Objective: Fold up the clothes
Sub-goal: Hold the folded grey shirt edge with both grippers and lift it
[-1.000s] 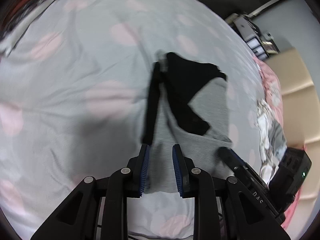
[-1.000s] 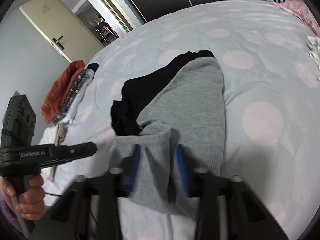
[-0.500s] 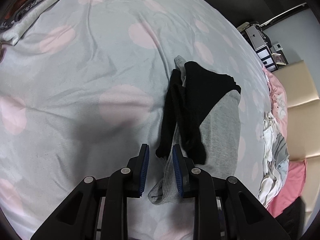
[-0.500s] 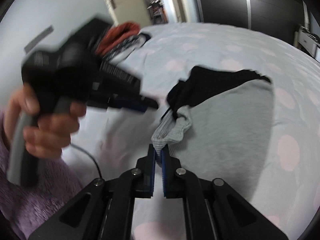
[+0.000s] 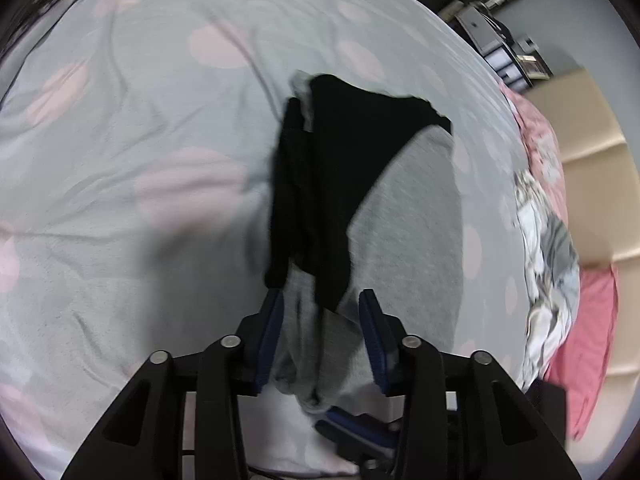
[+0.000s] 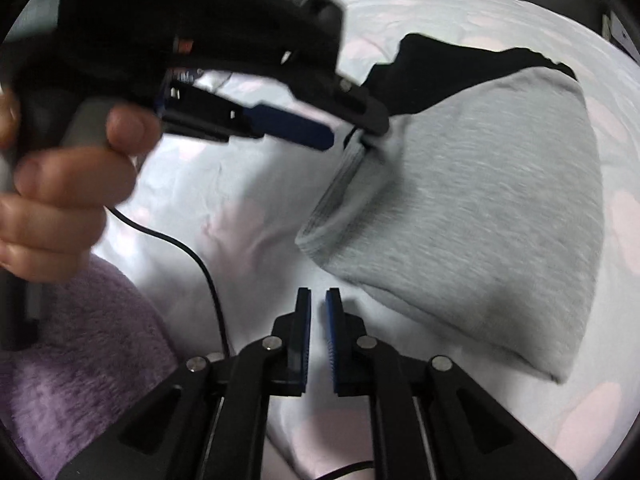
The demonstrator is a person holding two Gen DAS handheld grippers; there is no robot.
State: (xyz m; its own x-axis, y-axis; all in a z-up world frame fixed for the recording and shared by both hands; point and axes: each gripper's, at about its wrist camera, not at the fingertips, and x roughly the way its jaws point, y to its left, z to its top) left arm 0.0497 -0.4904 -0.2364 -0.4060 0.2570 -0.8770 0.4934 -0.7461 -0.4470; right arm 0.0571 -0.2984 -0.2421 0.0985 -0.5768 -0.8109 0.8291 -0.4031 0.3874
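A grey and black top (image 5: 412, 216) lies on the dotted grey bed cover (image 5: 120, 160), with its black part folded over the grey. My left gripper (image 5: 322, 312) is open, and the bunched grey sleeve (image 5: 320, 360) hangs between its spread fingers. In the right wrist view a hand (image 6: 60, 184) holds the left gripper (image 6: 354, 134) at the sleeve cuff (image 6: 352, 160) of the top (image 6: 480, 220). My right gripper (image 6: 318, 312) is shut with nothing in it, a short way back from the garment's near edge. One of its blue fingers (image 5: 352, 428) shows below the sleeve.
A heap of light clothes (image 5: 548, 264) and pink bedding (image 5: 592, 340) lie at the bed's right side, by a beige headboard (image 5: 592, 160). Shelving (image 5: 500, 52) stands beyond. A purple fleece sleeve (image 6: 80, 340) and a black cable (image 6: 192, 248) are at the lower left.
The grey sleeve has left my right gripper, which has drawn back from the garment. My left gripper has opened wider around the sleeve and come in close beside the right one.
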